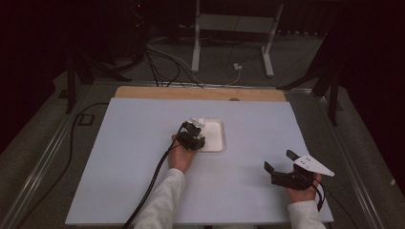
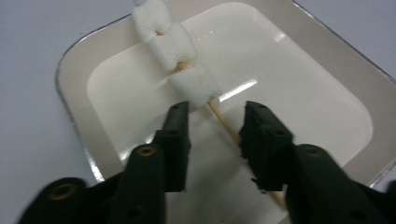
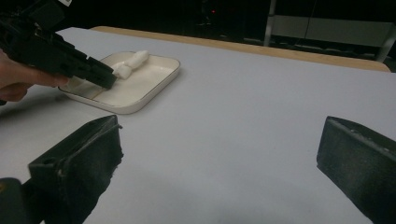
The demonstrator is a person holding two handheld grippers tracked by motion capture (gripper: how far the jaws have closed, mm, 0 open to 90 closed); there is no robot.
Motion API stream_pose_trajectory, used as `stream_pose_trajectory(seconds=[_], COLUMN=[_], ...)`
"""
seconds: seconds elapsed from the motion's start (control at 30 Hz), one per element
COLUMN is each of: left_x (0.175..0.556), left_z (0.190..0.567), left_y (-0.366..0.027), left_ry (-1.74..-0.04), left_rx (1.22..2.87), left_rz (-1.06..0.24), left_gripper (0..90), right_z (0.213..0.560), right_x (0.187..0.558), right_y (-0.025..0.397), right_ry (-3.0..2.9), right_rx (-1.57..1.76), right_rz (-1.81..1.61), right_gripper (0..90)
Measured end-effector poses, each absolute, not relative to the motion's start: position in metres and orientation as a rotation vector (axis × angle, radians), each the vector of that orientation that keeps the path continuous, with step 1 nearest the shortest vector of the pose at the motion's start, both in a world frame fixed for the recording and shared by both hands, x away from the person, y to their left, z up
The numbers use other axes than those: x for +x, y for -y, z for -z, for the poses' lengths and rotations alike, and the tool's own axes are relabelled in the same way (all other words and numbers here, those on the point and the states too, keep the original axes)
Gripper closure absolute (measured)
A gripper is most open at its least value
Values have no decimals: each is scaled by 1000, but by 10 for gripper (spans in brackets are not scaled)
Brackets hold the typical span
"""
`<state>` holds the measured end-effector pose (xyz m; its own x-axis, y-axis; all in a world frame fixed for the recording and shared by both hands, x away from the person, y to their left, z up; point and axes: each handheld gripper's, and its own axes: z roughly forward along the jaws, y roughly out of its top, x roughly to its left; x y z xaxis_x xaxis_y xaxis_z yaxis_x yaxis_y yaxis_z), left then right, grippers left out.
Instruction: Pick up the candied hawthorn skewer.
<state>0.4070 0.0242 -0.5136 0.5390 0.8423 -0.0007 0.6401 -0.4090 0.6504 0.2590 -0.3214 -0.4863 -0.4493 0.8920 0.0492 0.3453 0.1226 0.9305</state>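
- The right tool (image 1: 280,161) is held over the near right of the worktop (image 1: 119,157), jaws spread wide with nothing between them, well apart from the tray (image 1: 217,143).
- The left tool (image 2: 215,112) is poised over the tray's near part, jaws spread on either side of the skewer (image 2: 223,122), not yet pinching it.
- The skewer's long axis runs from between the jaws away toward the tray's far left corner.
- Three marshmallows (image 2: 180,46) are threaded on its far end, the nearest touching a jaw tip.
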Motion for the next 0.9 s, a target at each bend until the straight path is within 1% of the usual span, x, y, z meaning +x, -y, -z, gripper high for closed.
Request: stream_pose_trajectory(seconds=[0.07,0.1,0.13,0.2,0.33,0.43,0.5,0.6,0.63,0.67,0.9], left_x=[409,410,411,413,415,416,415,416,417,417,420], left_z=[513,513,512,512,510,509,508,507,507,508,504], left_y=[-27,-28,-29,-32,-35,-37,-37,-34,-34,-34,-46], left_ry=[-1209,-1214,-1220,-1240,-1271,-1291,-1280,-1271,-1274,-1269,-1290], left_rx=[2177,2179,2179,2171,2165,2159,2175,2196,2196,2195,2123], left_rz=[-434,-432,-430,-409,-364,-292,-289,-317,-328,-333,-242], left_gripper=[745,802,802,857,876,876,872,877,900,900,900], right_z=[486,487,487,487,487,488,488,488,488,488,488], right_x=[259,259,259,259,260,260,260,260,260,260,261], right_y=[322,321,321,321,321,321,321,320,320,320,324], right_ry=[-1868,-1868,-1868,-1869,-1873,-1876,-1878,-1880,-1882,-1882,-1872], right_rx=[1196,1198,1198,1196,1198,1198,1200,1199,1197,1197,1209], right_rz=[-1316,-1317,-1317,-1317,-1316,-1315,-1316,-1314,-1313,-1313,-1317], right_gripper=[0,0,0,0,0,0,0,0,0,0,0])
